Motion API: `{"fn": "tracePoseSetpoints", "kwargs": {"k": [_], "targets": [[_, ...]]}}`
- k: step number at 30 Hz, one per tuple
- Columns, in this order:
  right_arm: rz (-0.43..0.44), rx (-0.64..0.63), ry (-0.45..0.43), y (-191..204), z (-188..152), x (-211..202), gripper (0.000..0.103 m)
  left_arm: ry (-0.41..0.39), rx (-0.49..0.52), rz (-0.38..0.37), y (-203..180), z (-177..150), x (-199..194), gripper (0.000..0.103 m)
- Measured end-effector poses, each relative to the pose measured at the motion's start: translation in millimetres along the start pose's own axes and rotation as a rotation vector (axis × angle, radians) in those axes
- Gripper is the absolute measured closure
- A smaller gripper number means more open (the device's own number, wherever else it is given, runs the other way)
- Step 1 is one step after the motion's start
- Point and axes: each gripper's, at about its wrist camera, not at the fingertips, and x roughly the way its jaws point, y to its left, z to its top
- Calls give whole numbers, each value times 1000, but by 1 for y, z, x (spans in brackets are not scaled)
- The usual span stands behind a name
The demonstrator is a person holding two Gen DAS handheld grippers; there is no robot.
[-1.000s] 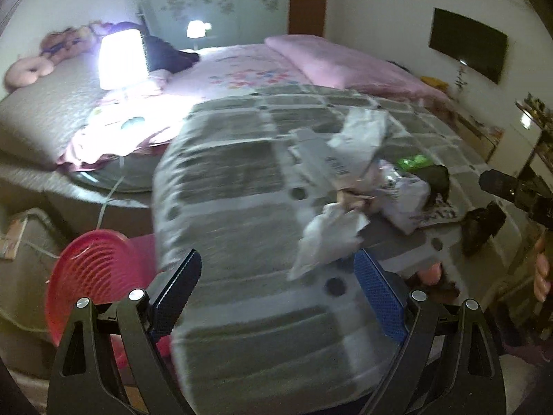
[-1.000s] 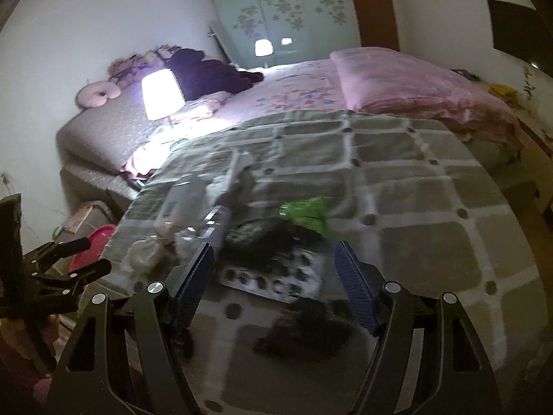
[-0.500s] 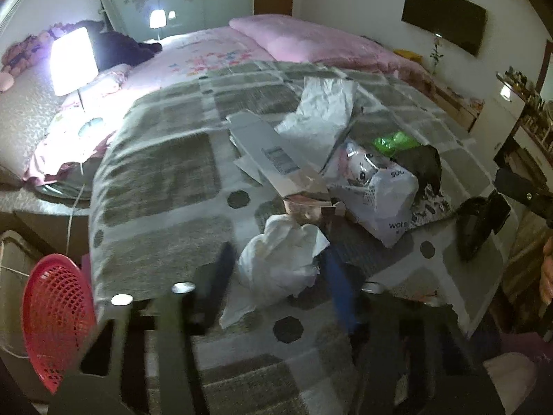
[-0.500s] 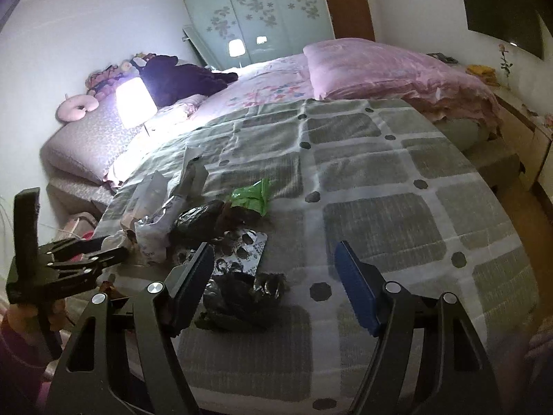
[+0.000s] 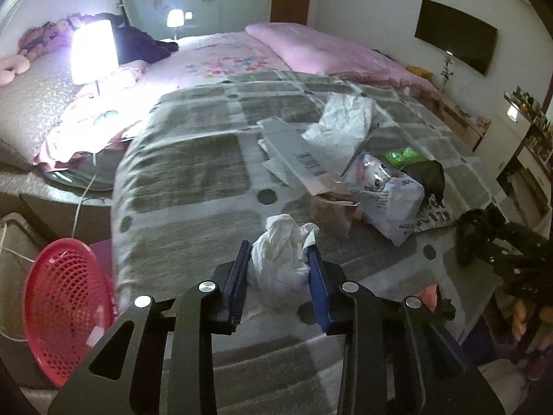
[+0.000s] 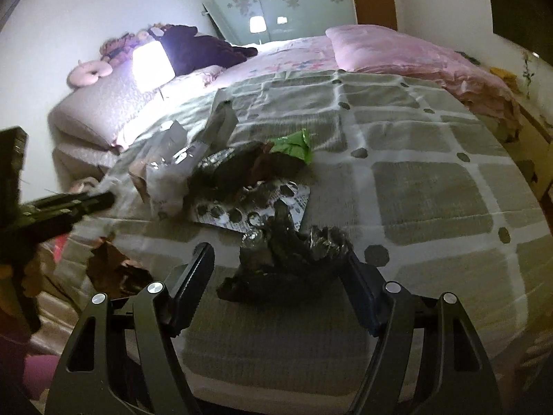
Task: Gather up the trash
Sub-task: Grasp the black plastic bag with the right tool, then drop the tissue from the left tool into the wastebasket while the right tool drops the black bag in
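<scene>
- White tissue wad (image 5: 281, 259), bed's near edge: left gripper (image 5: 279, 269), spread a second ago, now pinches it; ready for red basket (image 5: 65, 311).
- Black bag (image 6: 287, 259): right gripper (image 6: 280, 276) spread around it, ungrasped.

Readable print on the trash
A barcode is seen on the flattened grey carton (image 5: 300, 154); partial letters "SUC" and "WOLS" are printed on the white plastic bag (image 5: 394, 204)

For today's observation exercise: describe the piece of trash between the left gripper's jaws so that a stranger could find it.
On the grey checked blanket, nearest the bed's foot, lies a crumpled white tissue wad. Unlike the flat white cardboard box and printed plastic bag beyond it, it is plain and scrunched.
</scene>
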Motion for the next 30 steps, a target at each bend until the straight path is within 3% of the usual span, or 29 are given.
{"fn": "tracePoseSetpoints", "kwargs": {"k": [3, 5, 10, 20, 30], "targets": [[-19, -4, -5, -1, 0, -1, 40, -10, -6, 14, 6, -3, -7, 73], [-15, -2, -1, -3, 1, -1, 52, -16, -15, 21, 9, -5, -10, 73], [-3, 7, 1, -5, 3, -4, 61, -38, -35, 40, 14, -7, -20, 73], [28, 4, -67, 5, 22, -28, 62, -85, -65, 48, 24, -7, -44, 73], [98, -63, -80, 44, 46, -23, 62, -107, -131, 121, 53, -11, -65, 73]]}}
